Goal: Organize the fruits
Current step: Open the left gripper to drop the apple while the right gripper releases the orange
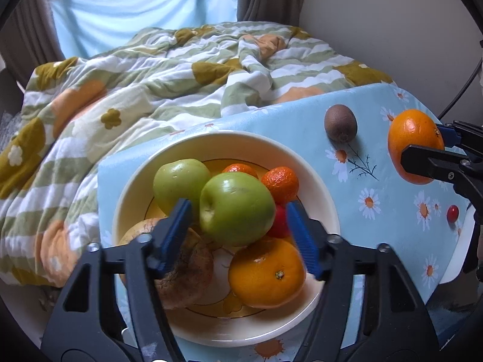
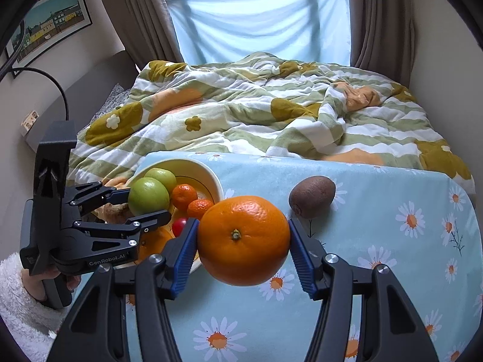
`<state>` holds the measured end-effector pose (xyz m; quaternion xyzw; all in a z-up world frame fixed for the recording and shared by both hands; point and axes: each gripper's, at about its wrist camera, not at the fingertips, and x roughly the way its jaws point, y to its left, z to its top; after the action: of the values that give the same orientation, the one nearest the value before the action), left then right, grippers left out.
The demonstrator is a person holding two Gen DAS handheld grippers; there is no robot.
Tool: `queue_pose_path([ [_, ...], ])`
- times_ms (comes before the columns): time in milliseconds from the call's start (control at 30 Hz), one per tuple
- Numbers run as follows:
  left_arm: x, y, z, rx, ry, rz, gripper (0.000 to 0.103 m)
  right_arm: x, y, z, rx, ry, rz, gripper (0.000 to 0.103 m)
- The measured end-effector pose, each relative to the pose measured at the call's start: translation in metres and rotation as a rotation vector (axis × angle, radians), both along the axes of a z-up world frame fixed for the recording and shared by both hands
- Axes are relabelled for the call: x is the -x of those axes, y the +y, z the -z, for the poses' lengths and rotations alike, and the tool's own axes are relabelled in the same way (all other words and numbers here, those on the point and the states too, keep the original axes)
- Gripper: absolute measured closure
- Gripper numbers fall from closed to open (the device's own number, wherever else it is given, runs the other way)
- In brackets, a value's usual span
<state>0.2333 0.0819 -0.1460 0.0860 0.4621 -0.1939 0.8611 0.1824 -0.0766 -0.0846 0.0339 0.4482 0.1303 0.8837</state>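
Jaws of our right gripper pinch the big orange just above the tabletop, and the bowl sits toward the tabletop's left edge. Our left gripper hangs spread around a green apple there, not pressing it.

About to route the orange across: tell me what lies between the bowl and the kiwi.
Only bare daisy-print tablecloth. The right wrist view shows nothing standing between the bowl and the kiwi; the left wrist view shows the same.
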Motion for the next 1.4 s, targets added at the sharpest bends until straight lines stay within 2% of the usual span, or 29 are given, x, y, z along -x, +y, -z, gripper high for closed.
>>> queue_pose_path([
  [33, 0.000, 0.000, -0.002, 0.001, -0.014, -0.005, 0.000, 0.000, 0.000, 0.000, 0.004, 0.001, -0.003, 0.049],
  [333, 0.010, 0.014, -0.013, 0.031, -0.027, -0.094, 0.000, -0.005, 0.005, 0.003, 0.011, 0.005, -0.081, 0.049],
  [600, 0.046, 0.025, -0.023, 0.014, -0.021, -0.194, 0.000, -0.009, 0.019, -0.005, 0.011, -0.011, -0.190, 0.049],
  [767, 0.066, 0.033, -0.024, 0.003, -0.019, -0.241, 0.000, -0.014, 0.034, 0.001, 0.009, 0.001, -0.262, 0.049],
  [1033, 0.081, 0.040, -0.014, -0.019, -0.001, -0.271, 0.000, -0.025, 0.060, 0.027, -0.017, 0.030, -0.344, 0.048],
  [1400, 0.083, 0.041, -0.002, -0.018, 0.019, -0.276, 0.000, -0.030, 0.074, 0.044, 0.020, 0.036, -0.368, 0.048],
])
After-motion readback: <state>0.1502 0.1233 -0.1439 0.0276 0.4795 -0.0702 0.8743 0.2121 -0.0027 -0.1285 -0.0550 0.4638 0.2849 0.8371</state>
